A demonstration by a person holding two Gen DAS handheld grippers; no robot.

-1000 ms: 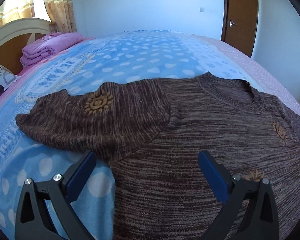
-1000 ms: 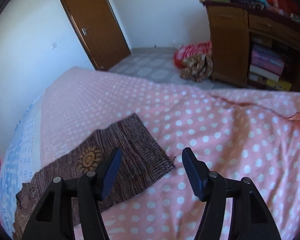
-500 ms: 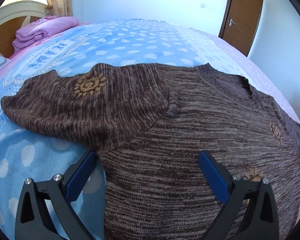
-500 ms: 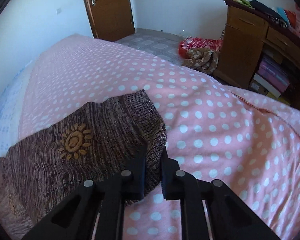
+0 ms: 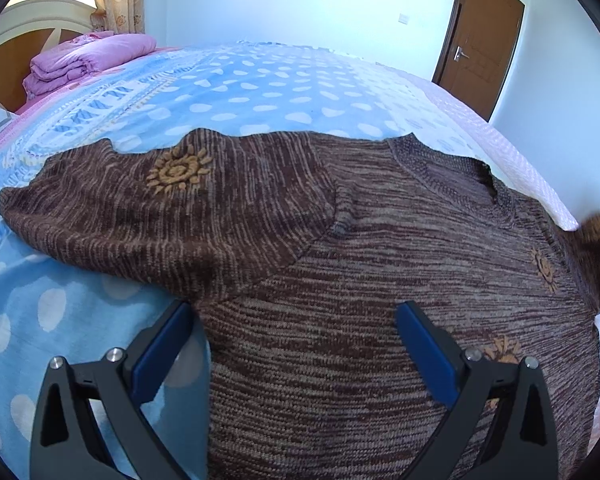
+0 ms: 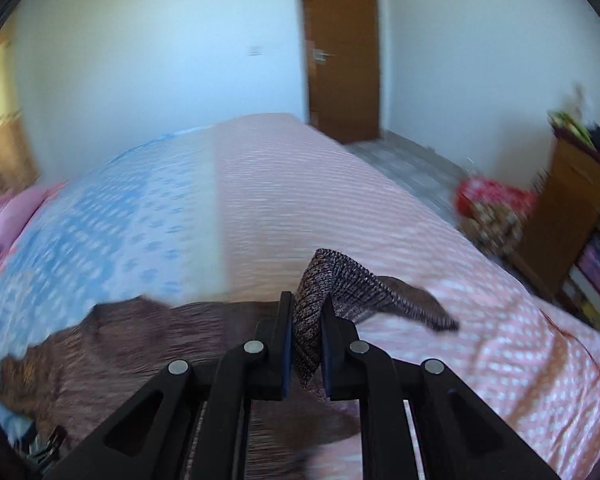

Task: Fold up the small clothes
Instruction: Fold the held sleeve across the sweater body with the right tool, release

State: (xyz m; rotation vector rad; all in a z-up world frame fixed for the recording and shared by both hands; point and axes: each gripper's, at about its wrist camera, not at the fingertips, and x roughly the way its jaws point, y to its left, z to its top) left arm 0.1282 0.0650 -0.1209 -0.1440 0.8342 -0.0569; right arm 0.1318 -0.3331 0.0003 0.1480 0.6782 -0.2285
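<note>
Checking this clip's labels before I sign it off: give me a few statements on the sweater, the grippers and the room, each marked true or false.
1. The right gripper is shut on a sleeve of the brown sweater. True.
2. The left gripper is clamped on the sweater's hem. False: its jaws stand wide apart over the sweater, holding nothing.
3. The sweater's other sleeve lies spread on the blue spotted blanket. True.
4. A folded purple blanket sits near the headboard. True.
5. The door stands wide open. False: it is shut.
6. The sweater is plain, with no pattern. False: it carries tan sun motifs.
</note>
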